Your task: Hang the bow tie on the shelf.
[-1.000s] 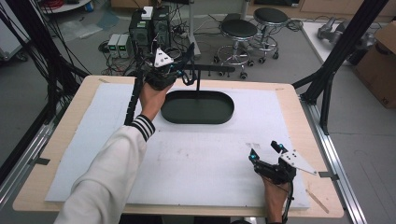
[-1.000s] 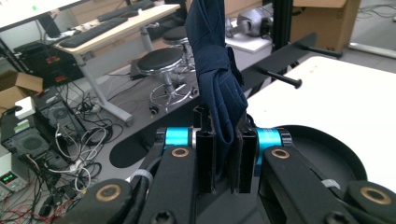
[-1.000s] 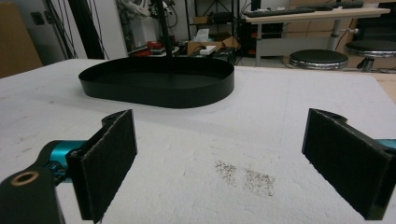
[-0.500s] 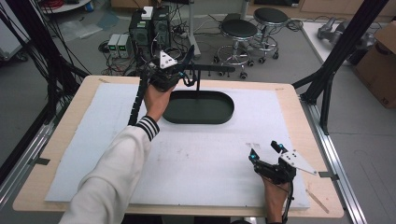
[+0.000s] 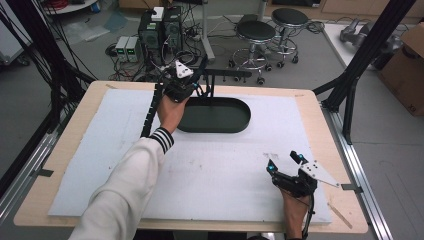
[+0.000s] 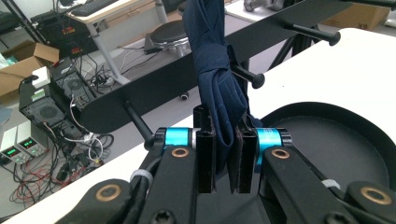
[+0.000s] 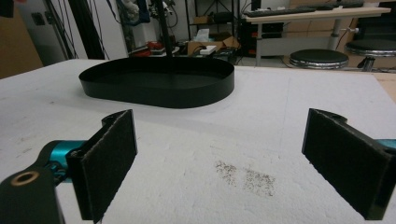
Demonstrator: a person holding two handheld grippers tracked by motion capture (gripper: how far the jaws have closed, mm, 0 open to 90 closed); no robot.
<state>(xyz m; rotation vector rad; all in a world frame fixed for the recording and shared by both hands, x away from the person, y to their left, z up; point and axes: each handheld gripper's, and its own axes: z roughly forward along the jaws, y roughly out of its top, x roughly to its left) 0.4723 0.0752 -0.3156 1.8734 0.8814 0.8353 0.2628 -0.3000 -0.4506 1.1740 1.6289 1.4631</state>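
the left gripper [image 6: 223,163] has shifted a little along the peg rack [image 6: 154,93] and pinches the navy cloth [image 6: 217,79] hanging there. the cloth is probably ready to lift off. the right gripper [image 5: 285,162], far from the rack, keeps its jaws spread and empty.

The dark blue cloth [image 6: 219,88] is long, folded and bunched up. It hangs down over a black peg [image 6: 247,77] of the black rack [image 6: 140,95]. Its low end sits squeezed between the two black jaws of the left tool [image 6: 223,161], above the black tray [image 6: 336,140].
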